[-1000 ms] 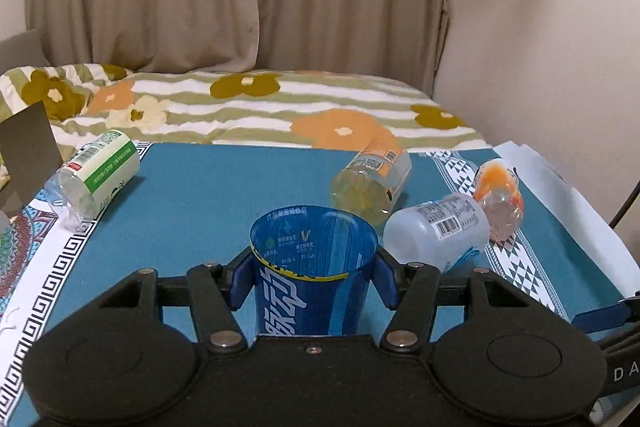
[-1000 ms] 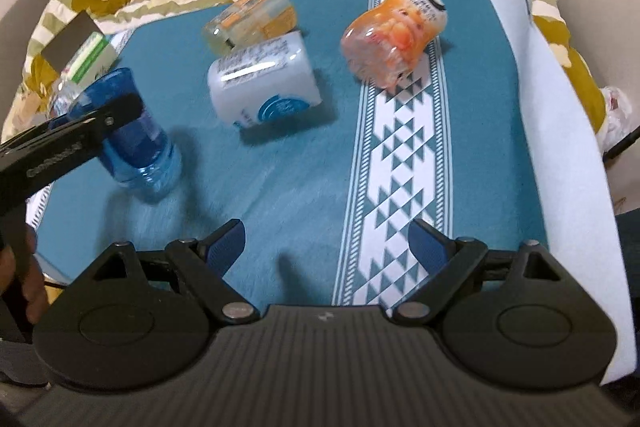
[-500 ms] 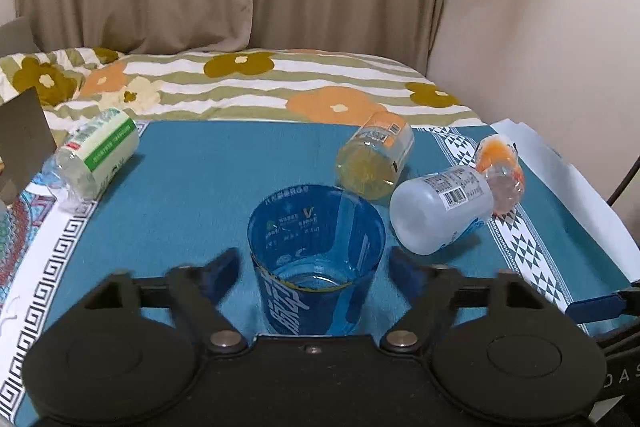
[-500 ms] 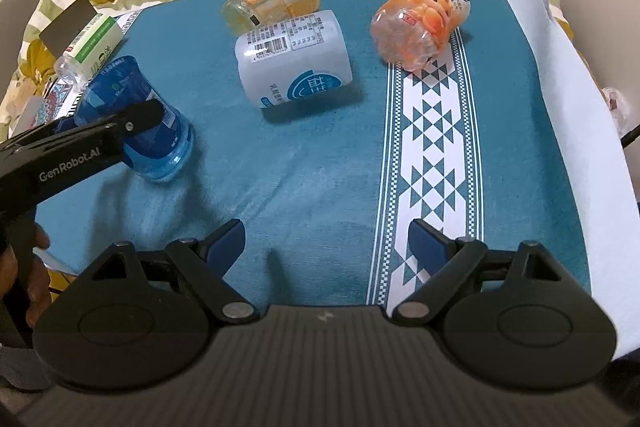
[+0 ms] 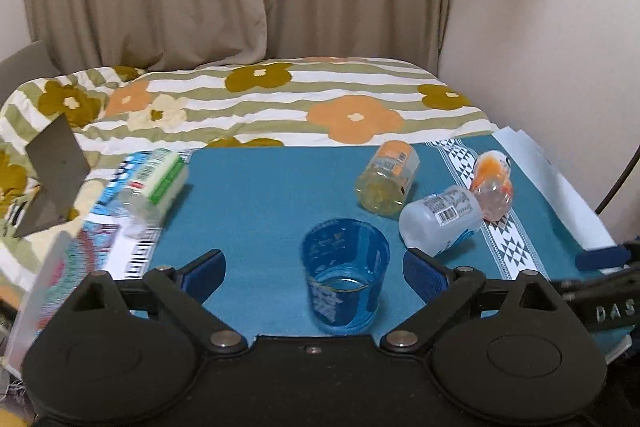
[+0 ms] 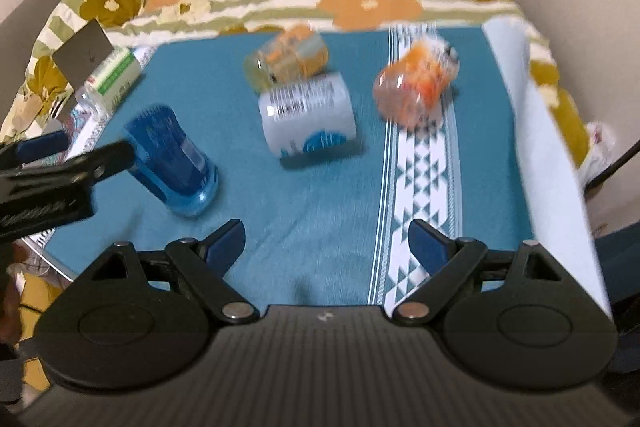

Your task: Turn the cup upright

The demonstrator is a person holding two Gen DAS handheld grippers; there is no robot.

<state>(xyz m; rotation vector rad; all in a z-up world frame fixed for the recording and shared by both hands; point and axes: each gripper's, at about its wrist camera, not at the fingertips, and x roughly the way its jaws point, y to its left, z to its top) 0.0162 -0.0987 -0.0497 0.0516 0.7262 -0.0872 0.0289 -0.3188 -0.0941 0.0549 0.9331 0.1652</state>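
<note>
A clear blue cup [image 5: 345,273] stands upright on the teal cloth [image 5: 256,195], mouth up. It also shows in the right wrist view [image 6: 174,163]. My left gripper [image 5: 314,267] is open, its jaws wide on either side of the cup and not touching it. My right gripper [image 6: 326,241] is open and empty above the cloth, right of the cup. Three cups lie on their sides beyond: a white one [image 5: 440,223], a yellow-orange one [image 5: 386,179] and an orange one [image 5: 492,189].
A green-and-white bottle [image 5: 150,183] lies at the cloth's left edge beside a grey card [image 5: 56,171]. A floral blanket [image 5: 280,103] lies behind, with curtains and a wall beyond. A white sheet [image 6: 536,131] runs along the right edge.
My left gripper let go of the blue cup, opened wide and drew back. The cup stays standing. The right gripper shifted a little.
</note>
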